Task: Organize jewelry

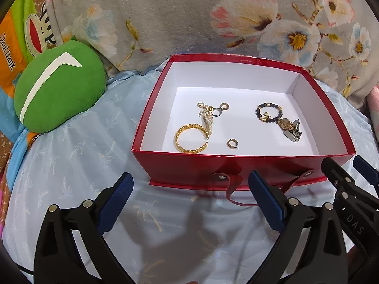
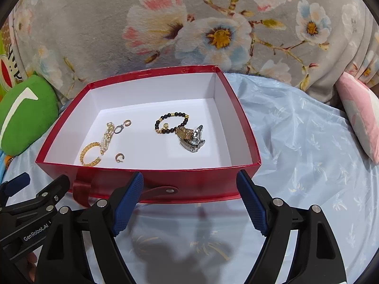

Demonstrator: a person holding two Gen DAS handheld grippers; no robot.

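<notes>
Before the red box (image 1: 236,168) | we hold left gripper (image 1: 189,182) and right gripper (image 2: 189,179) wide apart, empty | gold bangle (image 1: 190,139) at seven o'clock inside.

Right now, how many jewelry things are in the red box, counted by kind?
Bracelets: 3 – gold chain cuff, pearl strand, black bead bracelet
Small hoop earrings: 3 –
Silver ring: 1
Watches: 2 – gold, silver
Total: 9, all in the red box
</notes>
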